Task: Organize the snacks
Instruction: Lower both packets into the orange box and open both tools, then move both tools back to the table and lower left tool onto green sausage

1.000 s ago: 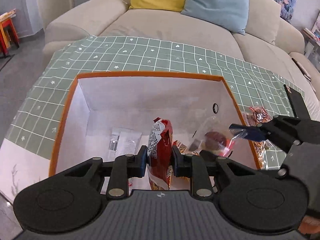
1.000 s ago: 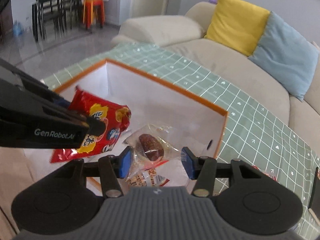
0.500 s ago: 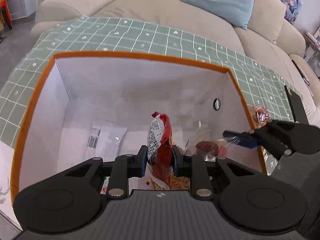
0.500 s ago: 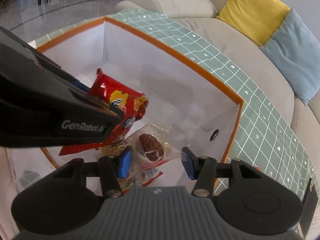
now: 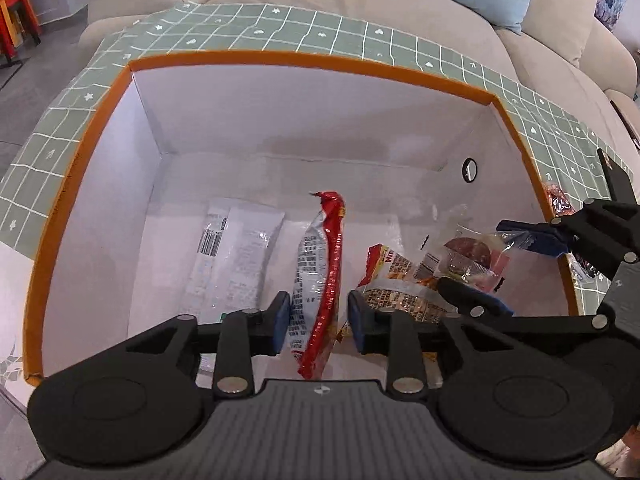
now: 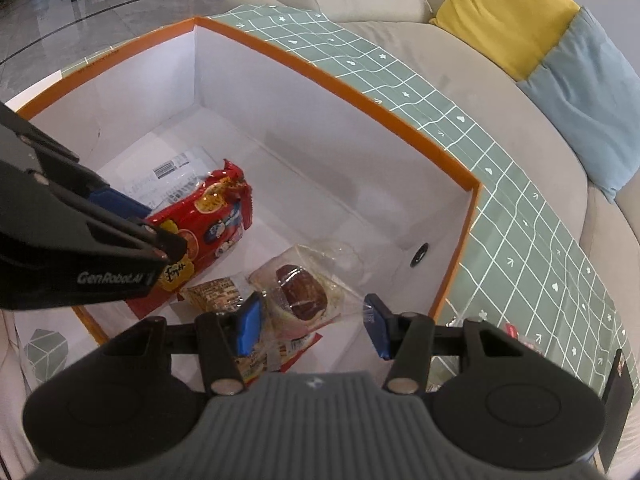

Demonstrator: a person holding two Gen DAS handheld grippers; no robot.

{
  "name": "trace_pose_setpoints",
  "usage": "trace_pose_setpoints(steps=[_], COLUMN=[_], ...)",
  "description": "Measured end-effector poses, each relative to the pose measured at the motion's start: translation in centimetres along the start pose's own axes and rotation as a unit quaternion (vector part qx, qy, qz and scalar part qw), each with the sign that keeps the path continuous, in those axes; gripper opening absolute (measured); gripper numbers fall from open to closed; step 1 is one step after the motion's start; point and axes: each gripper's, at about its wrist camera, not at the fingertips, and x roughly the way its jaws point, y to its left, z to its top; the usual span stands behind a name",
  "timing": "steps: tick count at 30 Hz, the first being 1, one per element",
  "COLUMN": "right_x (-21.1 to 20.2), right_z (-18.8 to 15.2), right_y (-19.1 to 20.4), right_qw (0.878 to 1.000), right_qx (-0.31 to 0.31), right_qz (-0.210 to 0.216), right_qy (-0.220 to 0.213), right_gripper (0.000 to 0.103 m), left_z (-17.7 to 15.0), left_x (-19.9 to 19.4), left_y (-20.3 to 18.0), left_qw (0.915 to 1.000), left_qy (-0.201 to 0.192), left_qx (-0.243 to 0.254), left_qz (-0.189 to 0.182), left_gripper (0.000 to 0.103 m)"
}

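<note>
A white box with an orange rim (image 5: 312, 60) (image 6: 332, 80) stands on the green gridded cloth. My left gripper (image 5: 318, 320) (image 6: 156, 228) reaches into it. Its jaws are opening, and the red snack bag (image 5: 324, 280) (image 6: 208, 220) stands edge-on between the pads with a gap on each side. My right gripper (image 6: 312, 328) (image 5: 472, 256) is shut on a clear packet holding a brown pastry (image 6: 304, 292) (image 5: 468, 252), low inside the box near its right wall.
On the box floor lie a flat white packet (image 5: 236, 256) (image 6: 176, 176) and a brown patterned packet (image 5: 396, 280) (image 6: 216, 292). Another snack (image 5: 560, 204) rests on the cloth (image 5: 360, 36) outside the right wall. A beige sofa with cushions (image 6: 500, 16) runs behind.
Both grippers have sunk lower into the box. The left pads, pressed on the red bag before, have parted from it. The right gripper still holds the clear packet.
</note>
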Motion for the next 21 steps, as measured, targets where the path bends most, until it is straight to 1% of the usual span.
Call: trace_pose_setpoints(steps=[2, 3, 5, 7, 9, 10, 11, 12, 17, 19, 21], right_x=[-0.3, -0.5, -0.8, -1.1, -1.6, -2.0, -2.4, -2.8, -4.9, -6.1, -7.3], right_z=[-0.2, -0.3, -0.5, -0.5, -0.6, -0.6, -0.6, -0.7, -1.2, -1.6, -2.0], right_y=[0.0, 0.1, 0.1, -0.1, -0.2, -0.1, -0.1, 0.0, -0.4, -0.7, -1.2], right_qw=[1.000, 1.000, 1.000, 1.000, 1.000, 1.000, 0.999, 0.999, 0.998, 0.997, 0.995], right_qx=[-0.002, -0.002, 0.002, 0.006, 0.010, 0.010, 0.008, 0.005, 0.002, 0.009, 0.019], right_qz=[-0.005, -0.006, -0.007, -0.008, -0.013, -0.010, -0.009, -0.009, -0.017, -0.021, -0.026], right_qy=[-0.004, -0.006, -0.007, -0.012, -0.019, -0.026, -0.032, -0.038, -0.063, -0.078, -0.096], right_gripper=[0.052, 0.052, 0.053, 0.055, 0.063, 0.065, 0.069, 0.071, 0.072, 0.075, 0.080], left_z=[0.0, 0.0, -0.2, -0.2, -0.2, -0.2, -0.2, -0.2, -0.3, -0.5, -0.9], left_x=[-0.5, -0.8, -1.5, -2.0, -2.5, -2.9, -3.2, -3.5, -5.1, -6.0, -7.0], left_y=[-0.2, -0.2, -0.4, -0.6, -0.9, -1.0, -1.0, -1.1, -1.9, -2.2, -2.6], left_qw=[1.0000, 0.9999, 0.9996, 0.9992, 0.9986, 0.9983, 0.9979, 0.9976, 0.9947, 0.9928, 0.9899], left_qy=[-0.009, -0.014, -0.025, -0.034, -0.043, -0.048, -0.053, -0.058, -0.087, -0.105, -0.127], left_qx=[0.002, 0.003, 0.008, 0.016, 0.022, 0.025, 0.026, 0.028, 0.037, 0.042, 0.048], left_qz=[0.001, 0.002, 0.009, 0.017, 0.021, 0.023, 0.024, 0.027, 0.041, 0.041, 0.041], left_gripper=[0.051, 0.053, 0.060, 0.063, 0.066, 0.069, 0.070, 0.070, 0.071, 0.074, 0.075])
